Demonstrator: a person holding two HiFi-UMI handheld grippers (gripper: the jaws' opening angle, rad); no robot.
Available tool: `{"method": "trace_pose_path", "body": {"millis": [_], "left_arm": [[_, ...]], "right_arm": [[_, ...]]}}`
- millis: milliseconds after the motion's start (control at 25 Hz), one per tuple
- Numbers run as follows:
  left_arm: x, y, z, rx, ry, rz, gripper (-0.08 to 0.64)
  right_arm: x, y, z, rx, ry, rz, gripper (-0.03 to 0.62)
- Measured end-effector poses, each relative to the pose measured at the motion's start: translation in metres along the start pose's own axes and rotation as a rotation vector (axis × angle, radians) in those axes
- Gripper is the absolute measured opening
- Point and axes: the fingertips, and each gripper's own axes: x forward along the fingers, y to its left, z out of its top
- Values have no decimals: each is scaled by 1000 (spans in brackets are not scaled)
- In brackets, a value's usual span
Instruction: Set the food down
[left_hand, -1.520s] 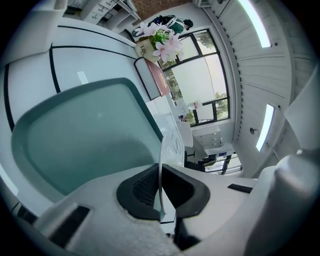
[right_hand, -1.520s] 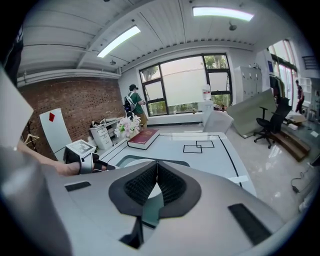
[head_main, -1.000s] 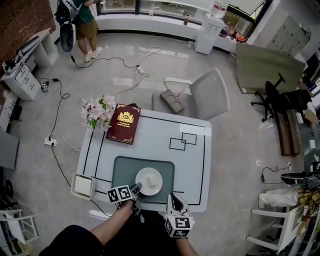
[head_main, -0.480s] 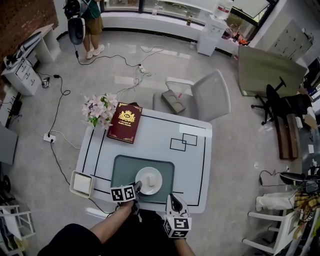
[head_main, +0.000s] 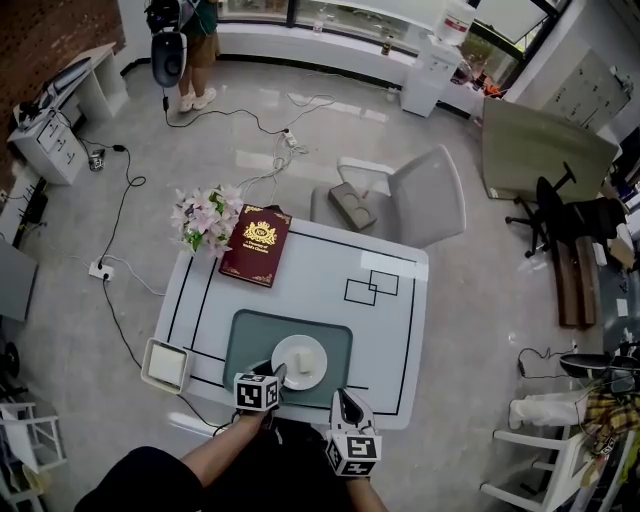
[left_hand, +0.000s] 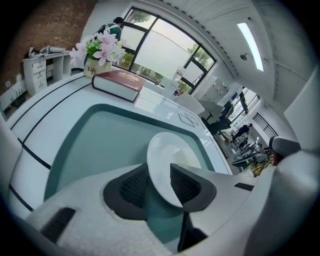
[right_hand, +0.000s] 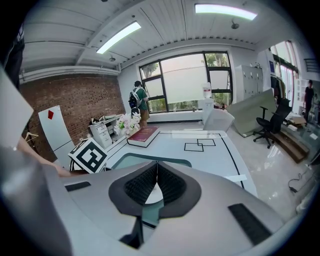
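Head view, 1 plate (head_main: 290, 373), 1 grn mat (head_main: 244, 344)

An office-like lab, with swivel chair (head_main: 562, 207), floor cables (head_main: 143, 182), water dispenser (head_main: 425, 75).

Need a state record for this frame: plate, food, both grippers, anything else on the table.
plate: flat on green mat
food: small pale piece, on plate
left gripper: jaws have just been opening; plate rim between them, not clamped
right gripper: shut, empty, at table's near edge
other: book and flowers at far left corner
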Motion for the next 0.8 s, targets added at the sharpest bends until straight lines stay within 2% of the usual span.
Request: {"method": "trace_pose_path", "body": {"millis": [320, 800], "left_arm": [[-2, 11, -6, 83, 9, 30, 138], [-44, 4, 13, 66, -115, 25, 137]], "right_arm": [[5, 7, 0, -11, 7, 20, 9], [5, 9, 11, -41, -27, 84, 9]]}}
